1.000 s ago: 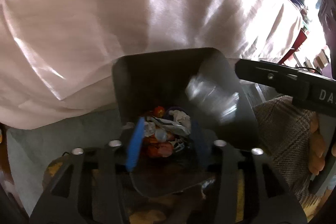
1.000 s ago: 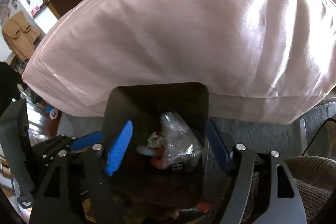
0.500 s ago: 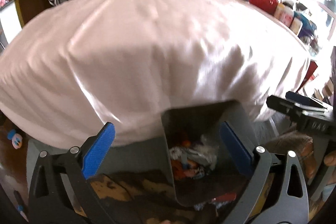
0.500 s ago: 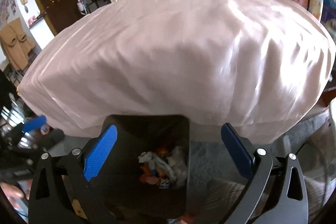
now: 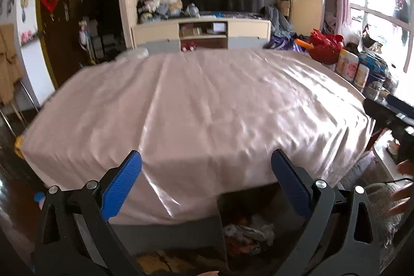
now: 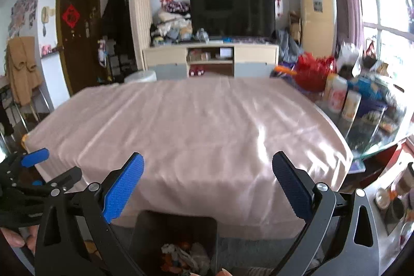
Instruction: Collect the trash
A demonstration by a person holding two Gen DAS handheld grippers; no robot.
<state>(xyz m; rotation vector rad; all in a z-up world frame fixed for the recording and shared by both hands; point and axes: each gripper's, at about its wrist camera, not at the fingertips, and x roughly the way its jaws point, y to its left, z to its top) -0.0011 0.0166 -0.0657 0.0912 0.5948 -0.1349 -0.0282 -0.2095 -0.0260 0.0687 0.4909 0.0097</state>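
Note:
A dark square trash bin [image 6: 145, 232] stands on the floor against the near side of the table, with crumpled paper and wrappers [image 6: 185, 259] inside. The left wrist view shows the same bin [image 5: 225, 203] and its trash [image 5: 248, 232] low and right of centre. My left gripper [image 5: 205, 171] is open and empty, raised above the bin and facing the table. My right gripper [image 6: 208, 172] is also open with nothing between its blue pads. The left gripper's pads [image 6: 35, 158] show at the left edge of the right wrist view.
A table under a pink cloth [image 5: 201, 105] fills the middle. Tins, bottles and a red bag [image 6: 313, 71] crowd a glass side table at the right. A TV cabinet [image 5: 201, 32] stands behind. A hand [image 5: 403, 194] shows at the right edge.
Both grippers opened wide and let trash drop into the bin, then rose and tilted up, so the bin slid to the bottom of both views and the table top and room came into sight.

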